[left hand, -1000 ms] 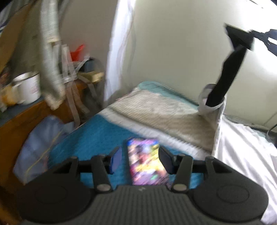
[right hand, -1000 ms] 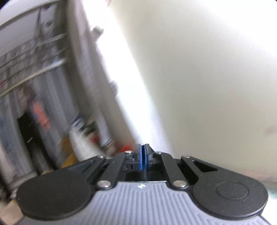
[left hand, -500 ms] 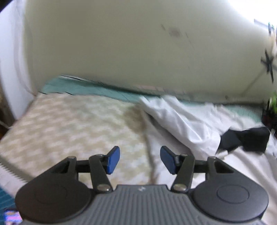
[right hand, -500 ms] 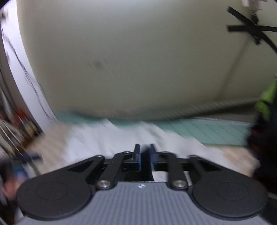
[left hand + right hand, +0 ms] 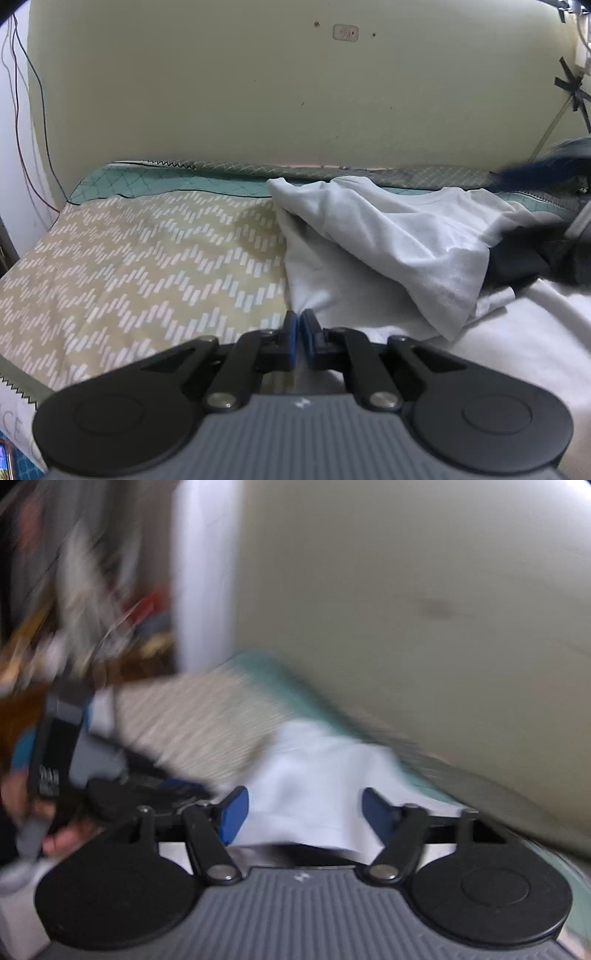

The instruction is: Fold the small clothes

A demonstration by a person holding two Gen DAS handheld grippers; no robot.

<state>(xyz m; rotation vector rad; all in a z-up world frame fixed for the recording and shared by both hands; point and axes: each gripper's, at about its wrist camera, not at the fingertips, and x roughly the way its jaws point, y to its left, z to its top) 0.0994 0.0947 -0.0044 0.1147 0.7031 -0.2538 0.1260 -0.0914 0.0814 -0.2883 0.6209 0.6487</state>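
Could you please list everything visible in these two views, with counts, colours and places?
white garment: one, white, crumpled on the bed, right of centre
patterned blanket: one, beige with white dashes, left part of bed
teal quilt: one, along the wall
dark cloth: one, black, right edge, beside the garment
wires: several, red and green, left wall
left gripper: fingers shut on the garment's edge
right gripper: blue fingers open, over the garment

Count on bed: one rumpled white cotton garment; one dark, near-black cloth item at its right edge; one beige zigzag-patterned blanket; one teal quilted mattress cover. Two black two-finger grippers with blue pads: left gripper, right gripper. Thin wires on wall: two made out, maybe more.
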